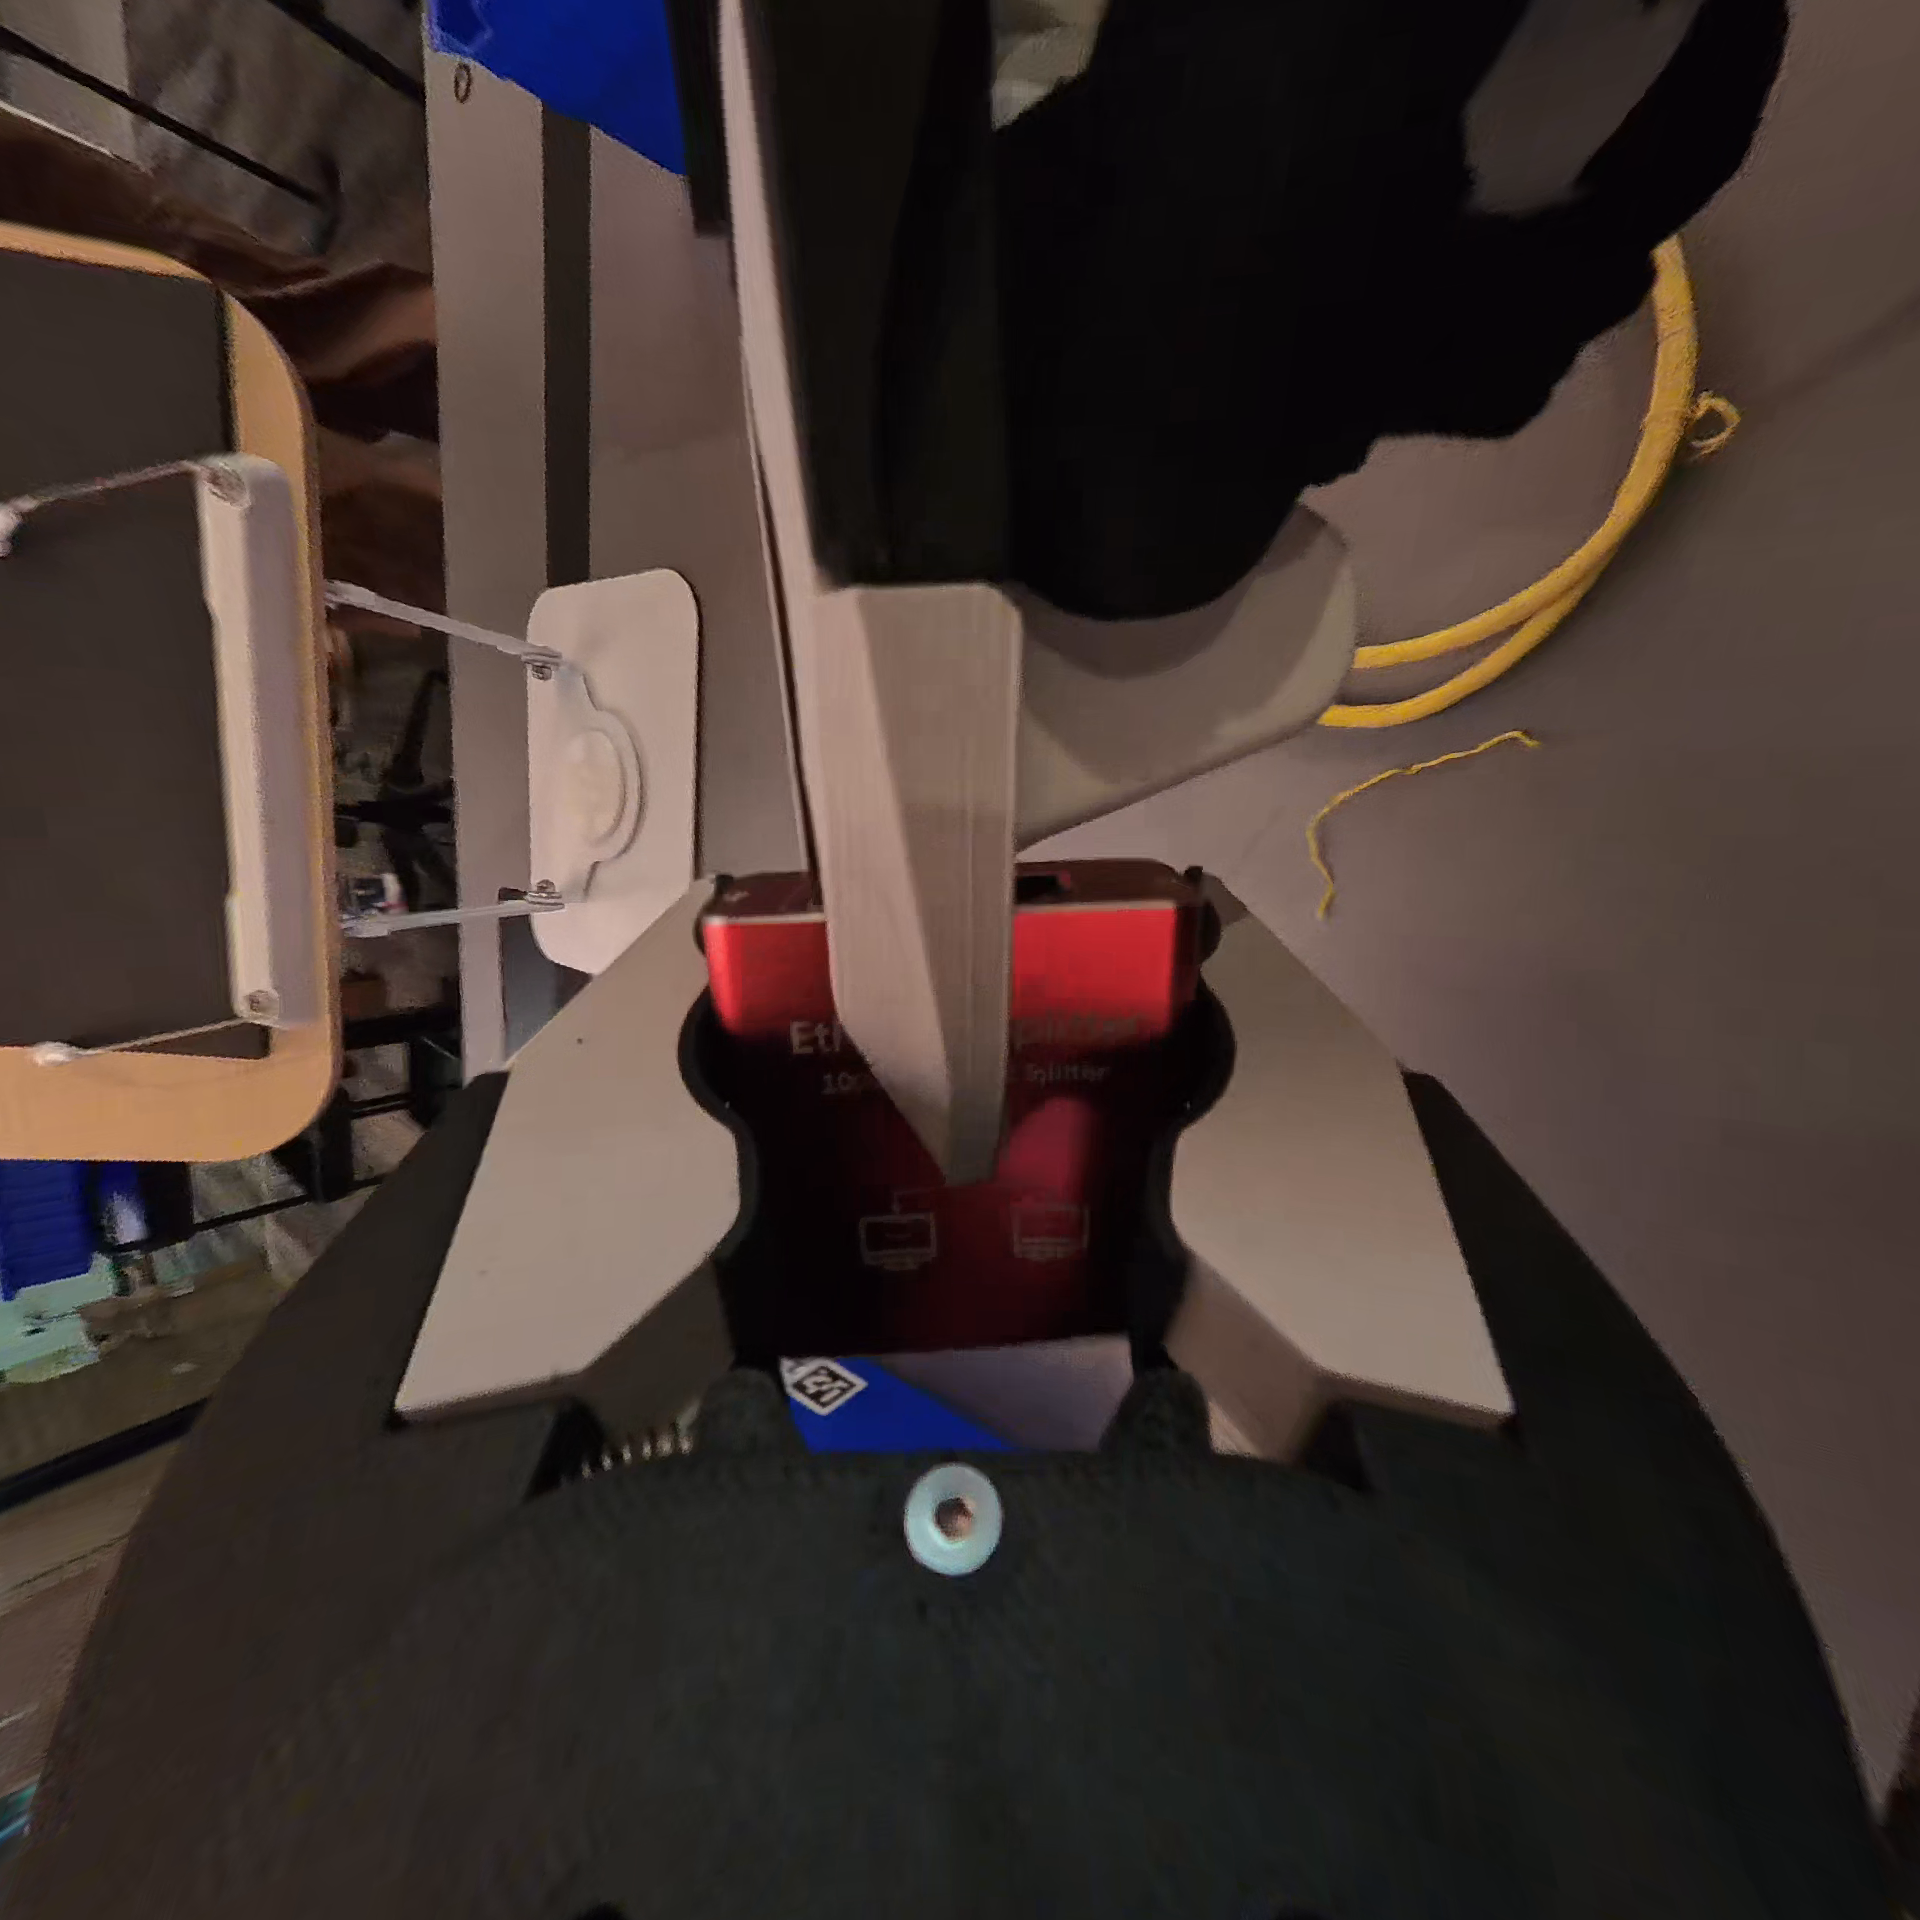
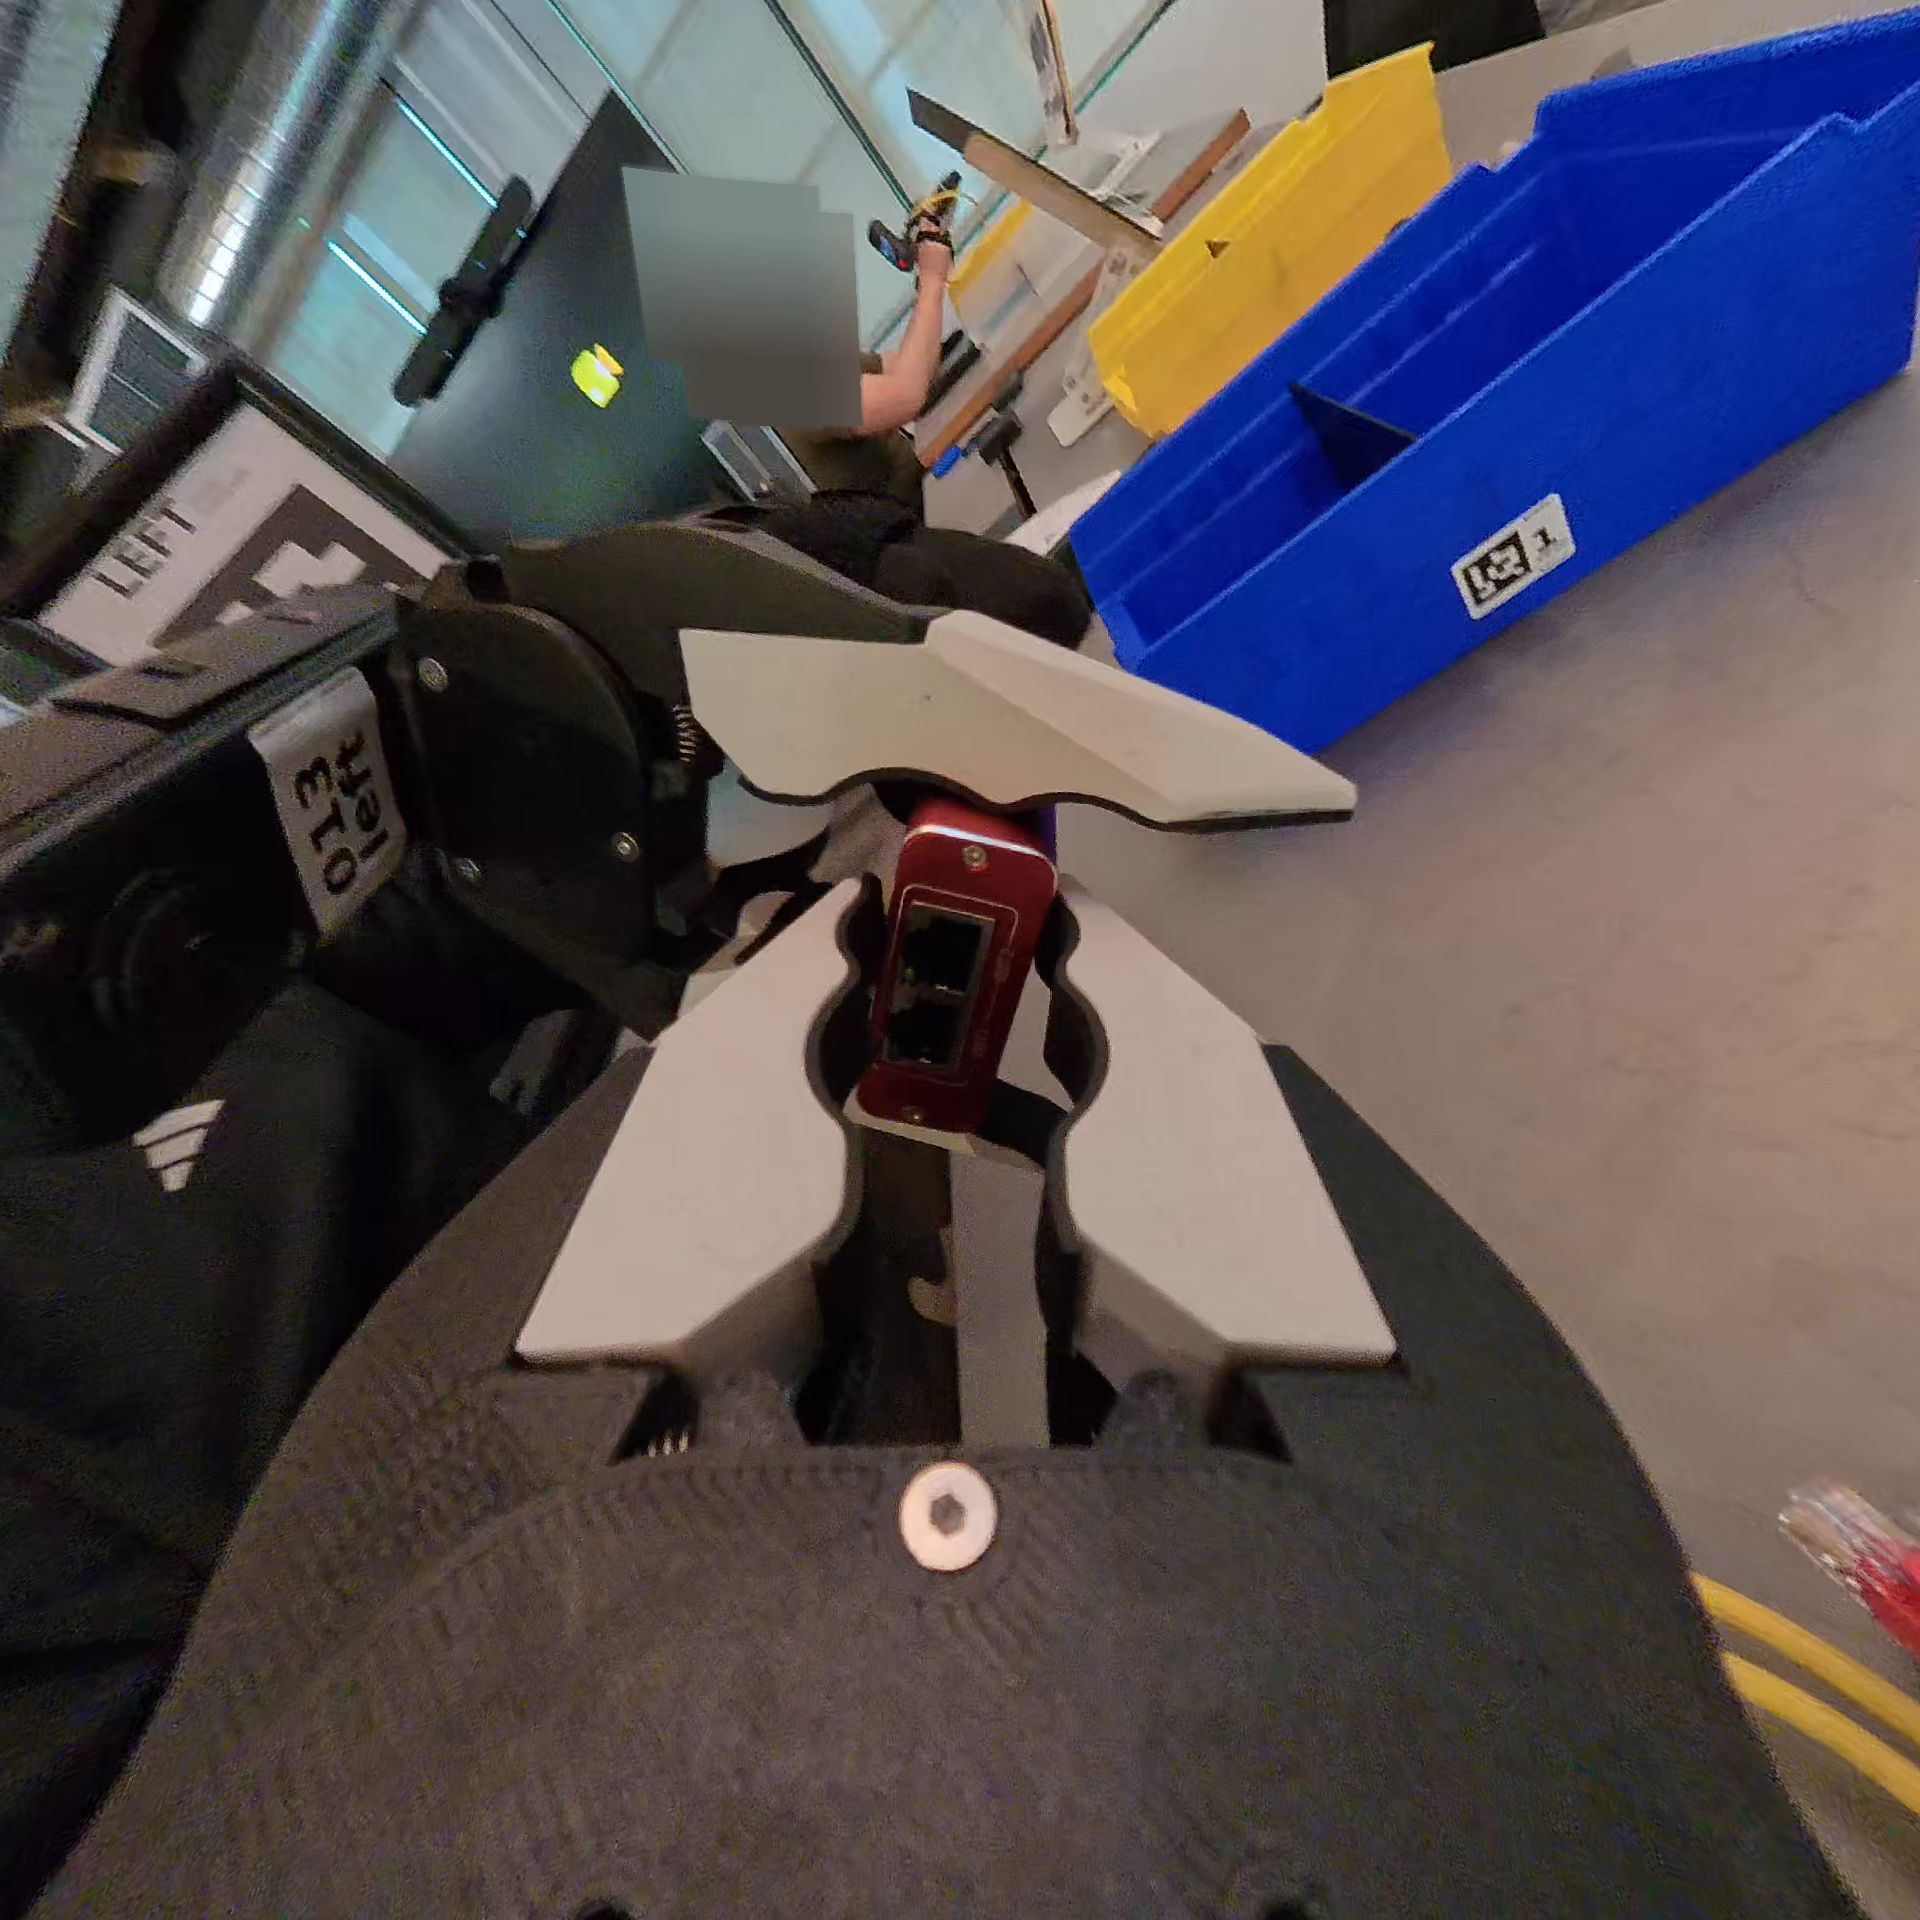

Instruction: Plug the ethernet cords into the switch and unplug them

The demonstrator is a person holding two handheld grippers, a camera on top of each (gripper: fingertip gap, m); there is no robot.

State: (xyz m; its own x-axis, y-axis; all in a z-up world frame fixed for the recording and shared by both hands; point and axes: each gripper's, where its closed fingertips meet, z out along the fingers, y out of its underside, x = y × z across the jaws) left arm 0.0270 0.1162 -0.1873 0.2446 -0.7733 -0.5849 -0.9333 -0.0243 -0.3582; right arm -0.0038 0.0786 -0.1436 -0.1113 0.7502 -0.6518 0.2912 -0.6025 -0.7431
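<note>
Both claws grip the red switch (image 2: 961,961): left claw (image 1: 961,997), right claw (image 2: 961,997).

The red switch (image 2: 961,966) looks like shiny metal. The blue bin (image 2: 1558,436) is rough plastic. The table (image 2: 1558,987) is smooth, dull grey. The yellow cords (image 1: 1538,613) look rubbery.

Background stuff: there's a big blue bin (image 2: 1455,436) sitting on the grey counter (image 2: 1558,987), with a dark divider inside and a little square marker sticker on its side. Right behind it is a yellow bin (image 2: 1278,249). Farther back a person (image 2: 883,395) sits at another bench with one arm raised. Off to the side, a tan-edged board (image 1: 281,727) and a white mounting plate (image 1: 613,769).
</note>
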